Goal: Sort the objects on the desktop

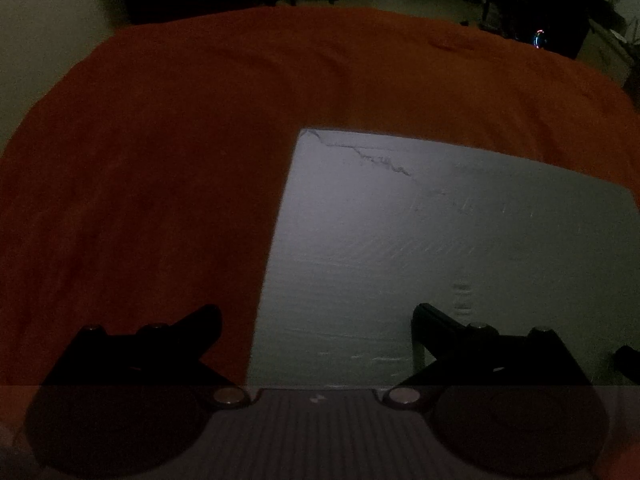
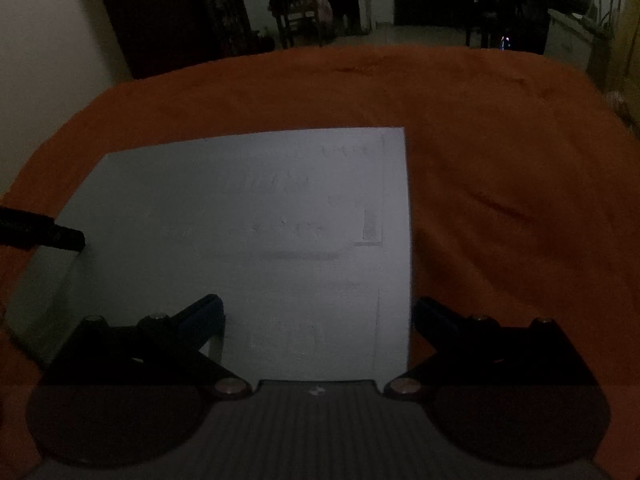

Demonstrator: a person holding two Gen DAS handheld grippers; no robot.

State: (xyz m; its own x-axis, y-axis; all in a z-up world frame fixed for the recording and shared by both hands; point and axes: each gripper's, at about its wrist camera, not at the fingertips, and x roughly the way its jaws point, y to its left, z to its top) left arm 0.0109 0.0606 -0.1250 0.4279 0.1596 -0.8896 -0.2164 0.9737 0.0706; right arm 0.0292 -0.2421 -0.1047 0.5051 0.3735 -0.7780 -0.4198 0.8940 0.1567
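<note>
A pale grey flat board lies on an orange cloth; it also shows in the right wrist view. My left gripper is open and empty over the board's left edge, near its front. My right gripper is open and empty over the board's right edge. A dark finger of the left gripper shows at the left edge of the right wrist view, over the board. No other desktop objects show in the dim light.
The orange cloth covers the whole table. Beyond the far edge stand a wooden chair, dark furniture and a pale wall. A small coloured light glows at the far right.
</note>
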